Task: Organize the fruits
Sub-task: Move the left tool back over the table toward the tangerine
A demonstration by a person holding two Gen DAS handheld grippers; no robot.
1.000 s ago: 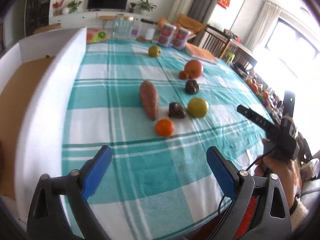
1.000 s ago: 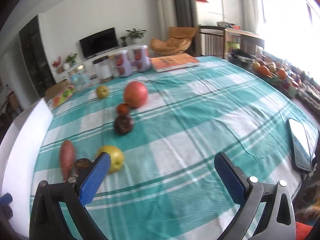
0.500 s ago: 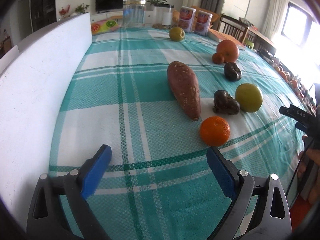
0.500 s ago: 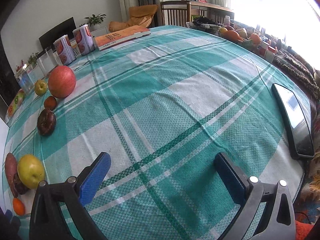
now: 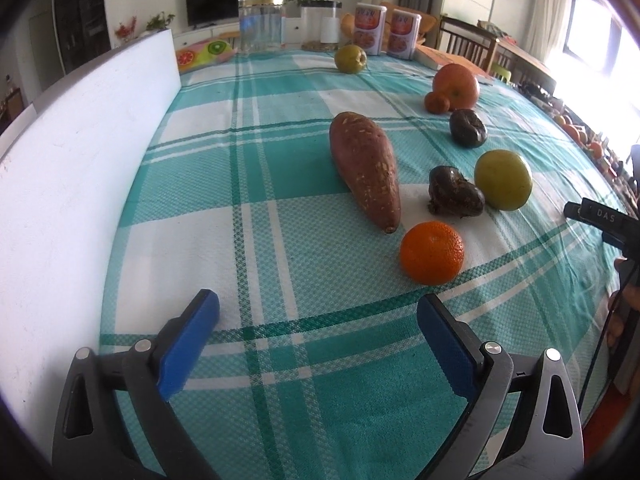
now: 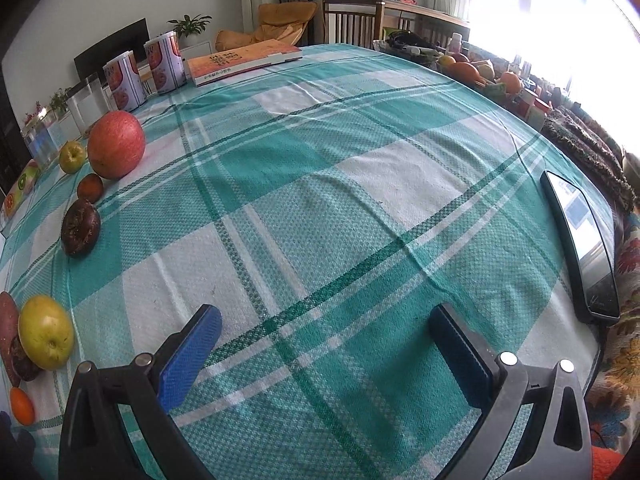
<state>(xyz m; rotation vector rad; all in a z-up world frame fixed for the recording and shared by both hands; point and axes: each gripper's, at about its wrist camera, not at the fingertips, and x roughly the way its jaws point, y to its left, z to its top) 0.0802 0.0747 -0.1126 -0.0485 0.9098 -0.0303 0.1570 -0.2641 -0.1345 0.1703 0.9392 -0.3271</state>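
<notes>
- Left wrist view: the left tool (image 5: 316, 320) is wide open and empty, low in the frame. At centre right on the desk (image 5: 280, 184), an orange (image 5: 432, 252) lies near a sweet potato (image 5: 366, 168).
- Right wrist view: the right tool (image 6: 326, 334) is wide open and empty above bare cloth. Fruit lines the left edge, including a red apple (image 6: 116, 144); a phone (image 6: 580, 240) lies at right.

Left gripper (image 5: 318, 320): black frame with triangular cut-outs and silver round screws at the pivots.
Left fingers (image 5: 188, 344): flat blue pads, ribbed on the inner face.
Right gripper (image 6: 326, 330): the same black frame and silver screws.
Right fingers (image 6: 188, 356): blue textured pads.
Marking: white letters "DAS" on the right gripper's black body, seen from the left wrist.
</notes>
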